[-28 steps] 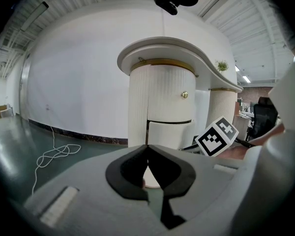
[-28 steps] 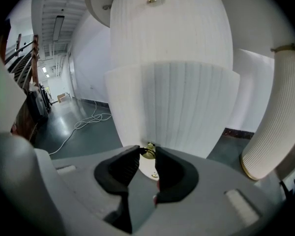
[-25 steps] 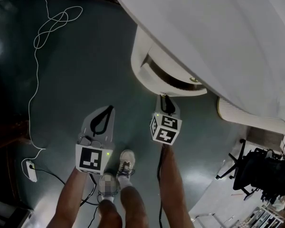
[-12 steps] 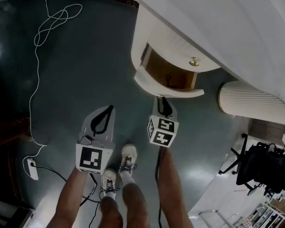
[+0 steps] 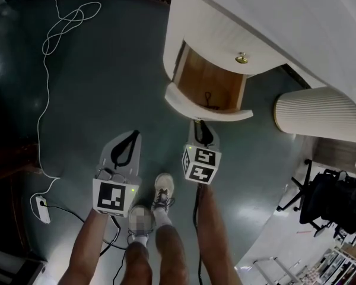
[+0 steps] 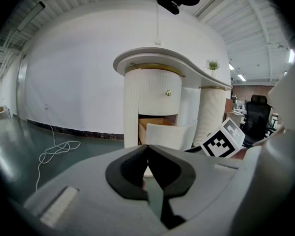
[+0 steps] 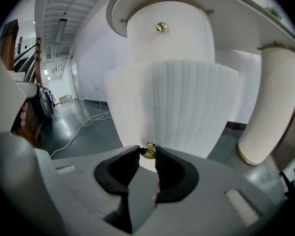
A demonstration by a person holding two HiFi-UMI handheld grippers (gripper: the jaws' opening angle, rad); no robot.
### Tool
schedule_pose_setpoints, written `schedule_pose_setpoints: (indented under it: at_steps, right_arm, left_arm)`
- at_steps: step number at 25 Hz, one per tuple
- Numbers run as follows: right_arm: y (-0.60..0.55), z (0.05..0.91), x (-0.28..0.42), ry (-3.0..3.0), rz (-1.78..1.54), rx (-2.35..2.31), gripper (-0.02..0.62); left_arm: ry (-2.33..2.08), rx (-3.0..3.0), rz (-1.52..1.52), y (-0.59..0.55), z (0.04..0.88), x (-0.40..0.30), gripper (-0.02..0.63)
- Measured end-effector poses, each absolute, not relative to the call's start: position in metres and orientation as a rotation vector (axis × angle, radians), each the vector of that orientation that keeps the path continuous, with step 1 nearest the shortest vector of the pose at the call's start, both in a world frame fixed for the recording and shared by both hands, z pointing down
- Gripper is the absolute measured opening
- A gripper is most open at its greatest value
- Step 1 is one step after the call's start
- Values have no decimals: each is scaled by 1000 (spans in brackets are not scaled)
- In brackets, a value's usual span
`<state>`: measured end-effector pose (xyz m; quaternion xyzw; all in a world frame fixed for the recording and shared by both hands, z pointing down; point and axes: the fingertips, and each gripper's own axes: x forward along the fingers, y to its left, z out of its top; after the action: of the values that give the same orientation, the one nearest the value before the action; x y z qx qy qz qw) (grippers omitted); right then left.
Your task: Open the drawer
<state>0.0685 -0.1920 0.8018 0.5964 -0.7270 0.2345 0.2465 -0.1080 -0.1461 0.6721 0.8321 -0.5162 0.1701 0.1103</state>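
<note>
Gripping the brass knob (image 7: 147,152) at the bottom centre of its own view, the right gripper (image 7: 146,154) had its jaws clamped on that small pull. The knob sat low on the ribbed white front of the drawer (image 7: 172,107), likely why the gripper pointed downward at it.

In the head view the drawer (image 5: 207,108) stood just above centre, slid well out of the curved white cabinet (image 5: 225,31), so the opening looked largely done. Its wooden inside appeared bare except for one small dark thing near the front wall, too small to identify.

The left gripper (image 5: 134,136), in the lower left of the frame, had its jaws together on nothing and hung well apart from the drawer, probably because one gripper sufficed for the pull.
</note>
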Motion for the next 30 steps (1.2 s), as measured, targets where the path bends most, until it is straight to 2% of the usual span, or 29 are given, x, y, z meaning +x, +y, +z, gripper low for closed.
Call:
schedule_pose_setpoints:
  at_steps: [30]
  right_arm:
    - [-119, 803, 54, -1935, 646, 1638, 104]
  left_arm:
    - [-1422, 2483, 539, -103, 666, -111, 6]
